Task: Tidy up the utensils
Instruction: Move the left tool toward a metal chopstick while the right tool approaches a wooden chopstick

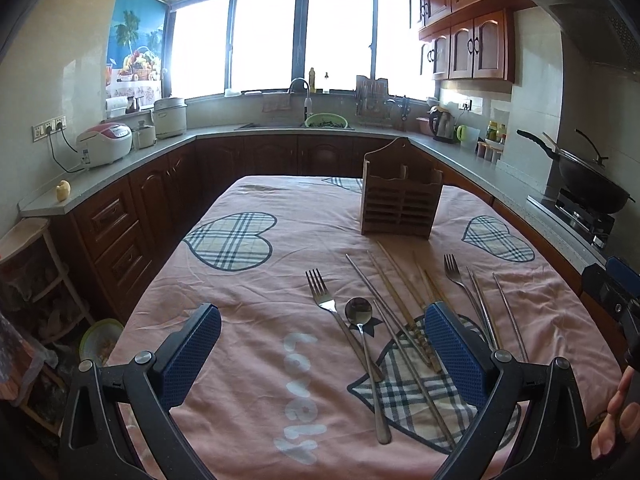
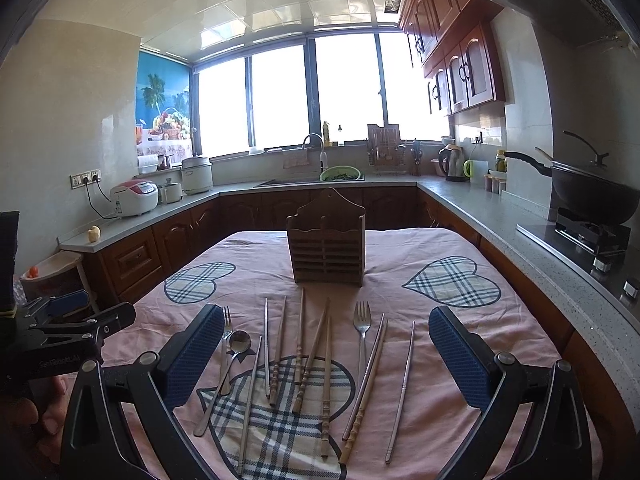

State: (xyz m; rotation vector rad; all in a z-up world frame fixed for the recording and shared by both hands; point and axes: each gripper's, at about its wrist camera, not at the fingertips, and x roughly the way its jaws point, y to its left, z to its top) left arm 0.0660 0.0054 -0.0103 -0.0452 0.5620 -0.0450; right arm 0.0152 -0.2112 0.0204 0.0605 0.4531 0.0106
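Observation:
A wooden utensil holder (image 1: 401, 200) (image 2: 327, 246) stands upright at the far middle of the pink tablecloth. In front of it lie two forks (image 1: 325, 300) (image 2: 362, 326), a spoon (image 1: 359, 312) (image 2: 239, 342), and several metal and wooden chopsticks (image 1: 400, 300) (image 2: 300, 344), spread side by side. My left gripper (image 1: 322, 354) hovers open above the near end of the utensils, nothing between its fingers. My right gripper (image 2: 326, 354) is open too, held above the same row and empty. The right gripper (image 1: 616, 292) shows at the left wrist view's right edge, the left gripper (image 2: 68, 320) at the right wrist view's left edge.
The table (image 1: 256, 360) sits inside a U-shaped kitchen counter (image 1: 100, 176). A wok (image 2: 592, 188) sits on the stove at right. Rice cookers (image 1: 106, 142) stand at left, a sink with a green bowl (image 1: 326, 121) at the back. A person's fingers (image 1: 612, 420) show at the lower right.

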